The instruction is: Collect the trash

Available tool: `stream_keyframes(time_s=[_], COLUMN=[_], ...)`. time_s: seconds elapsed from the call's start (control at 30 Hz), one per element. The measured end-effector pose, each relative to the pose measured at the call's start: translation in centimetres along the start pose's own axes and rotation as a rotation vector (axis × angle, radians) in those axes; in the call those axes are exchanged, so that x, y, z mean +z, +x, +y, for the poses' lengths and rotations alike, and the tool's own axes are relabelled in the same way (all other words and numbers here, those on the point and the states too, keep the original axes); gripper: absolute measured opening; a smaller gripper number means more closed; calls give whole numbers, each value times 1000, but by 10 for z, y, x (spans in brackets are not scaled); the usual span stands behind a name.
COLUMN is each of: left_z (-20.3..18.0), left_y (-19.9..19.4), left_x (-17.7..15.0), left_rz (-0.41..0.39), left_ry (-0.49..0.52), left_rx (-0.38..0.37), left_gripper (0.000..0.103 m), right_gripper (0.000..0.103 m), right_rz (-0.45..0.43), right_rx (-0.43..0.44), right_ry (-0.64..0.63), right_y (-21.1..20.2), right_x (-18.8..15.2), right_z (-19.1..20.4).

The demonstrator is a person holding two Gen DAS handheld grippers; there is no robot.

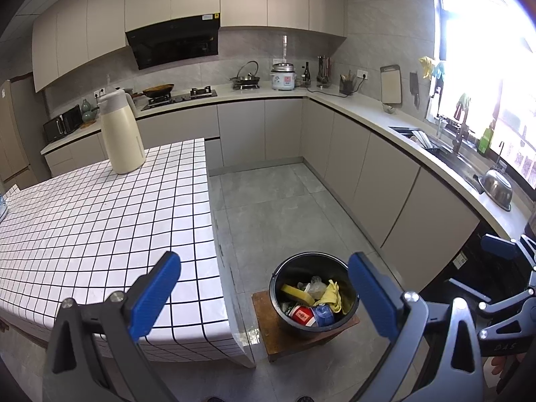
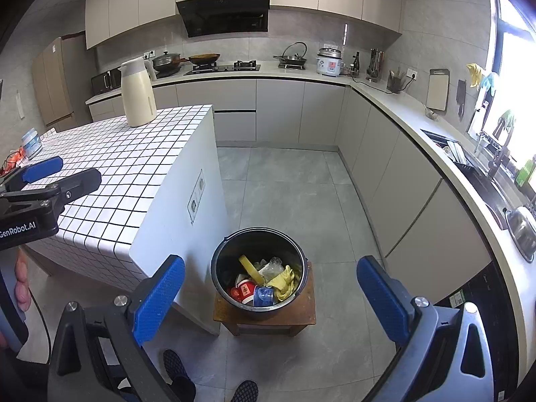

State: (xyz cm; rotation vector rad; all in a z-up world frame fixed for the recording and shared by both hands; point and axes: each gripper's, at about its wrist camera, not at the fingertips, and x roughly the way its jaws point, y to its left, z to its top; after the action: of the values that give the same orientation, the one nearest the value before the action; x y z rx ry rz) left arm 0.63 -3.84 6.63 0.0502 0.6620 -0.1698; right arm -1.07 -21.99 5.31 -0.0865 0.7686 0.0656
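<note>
A black bucket (image 1: 308, 264) (image 2: 258, 241) stands on a low wooden stool (image 1: 264, 328) (image 2: 301, 311) on the floor beside the table's corner. It holds a yellow sponge (image 1: 296, 293), a yellow glove (image 2: 284, 279), a red cup (image 2: 243, 290), a blue item and crumpled clear plastic. My left gripper (image 1: 264, 296) is open and empty, above the table's corner and the bucket. My right gripper (image 2: 271, 298) is open and empty too, above the bucket. In the right wrist view, the left gripper's blue pad (image 2: 43, 168) hangs over the table. The right gripper's blue pad (image 1: 497, 247) shows at the left wrist view's right edge.
The table (image 1: 100, 234) (image 2: 134, 154) has a white grid cloth and carries a cream thermos jug (image 1: 120, 134) (image 2: 137, 95). A small jar (image 2: 31, 140) and something orange (image 2: 13, 160) sit at its far left. Cabinets and a sink counter (image 2: 469, 167) line the right. A person's slippers (image 2: 177, 368) are below.
</note>
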Motion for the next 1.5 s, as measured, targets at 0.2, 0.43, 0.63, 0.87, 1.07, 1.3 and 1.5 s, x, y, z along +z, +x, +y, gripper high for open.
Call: stream_keyframes(time_s=[0.2, 0.43, 0.63, 0.87, 1.07, 1.3, 1.5], left_z=[0, -2, -3, -4, -5, -5, -6], left_y=[2, 3, 3, 4, 6, 7, 9], left_x=[0, 0, 0, 1, 0, 0, -1], left_rz=[4, 9, 7, 7, 15, 15, 16], left_ry=[-1, 3, 4, 5, 9, 11, 19], left_rx=[-1, -10, -14, -17, -19, -20, -22], left_gripper=[101, 101, 101, 101, 101, 101, 101], right_gripper=[103, 103, 103, 103, 103, 103, 103], right_rz=[2, 7, 6, 3, 6, 8, 9], right_rx=[-4, -4, -6, -5, -1, -4, -6], right_ry=[1, 0, 2, 4, 1, 1, -4], right_y=[2, 3, 4, 4, 5, 8, 9], right_x=[0, 1, 1, 1, 1, 3, 3], right_z=[1, 1, 1, 1, -1, -2, -2])
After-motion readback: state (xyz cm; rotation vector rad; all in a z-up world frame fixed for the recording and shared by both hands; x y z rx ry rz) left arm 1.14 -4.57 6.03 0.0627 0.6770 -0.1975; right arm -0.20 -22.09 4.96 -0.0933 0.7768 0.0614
